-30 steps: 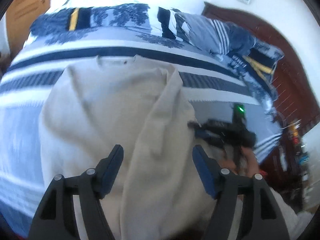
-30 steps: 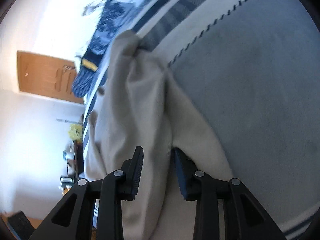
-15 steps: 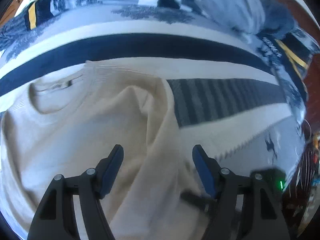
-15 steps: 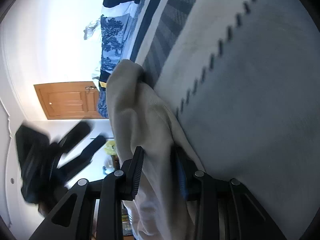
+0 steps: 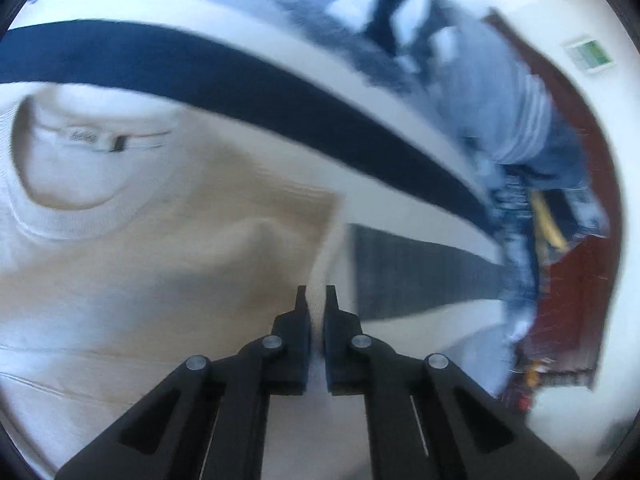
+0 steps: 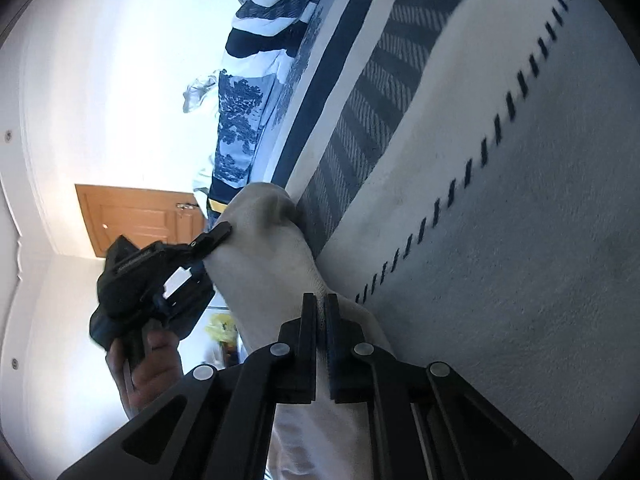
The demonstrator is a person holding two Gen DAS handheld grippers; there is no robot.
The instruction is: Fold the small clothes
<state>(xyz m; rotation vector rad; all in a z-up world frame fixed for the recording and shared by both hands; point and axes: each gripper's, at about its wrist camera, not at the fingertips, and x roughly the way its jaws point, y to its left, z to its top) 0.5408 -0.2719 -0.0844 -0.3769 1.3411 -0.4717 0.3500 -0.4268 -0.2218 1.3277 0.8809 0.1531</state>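
The sweater lies on the bed; pillows at two o'clock; headboard at three.

One cream sweater on one bed, two claws on the sweater, left claw and right claw, one hand, one wooden door beyond the bed, one headboard, one wall panel

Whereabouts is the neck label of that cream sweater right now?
In the left wrist view, the label sits upper left, inside the sweater's round collar, just below the bedspread's dark navy stripe.
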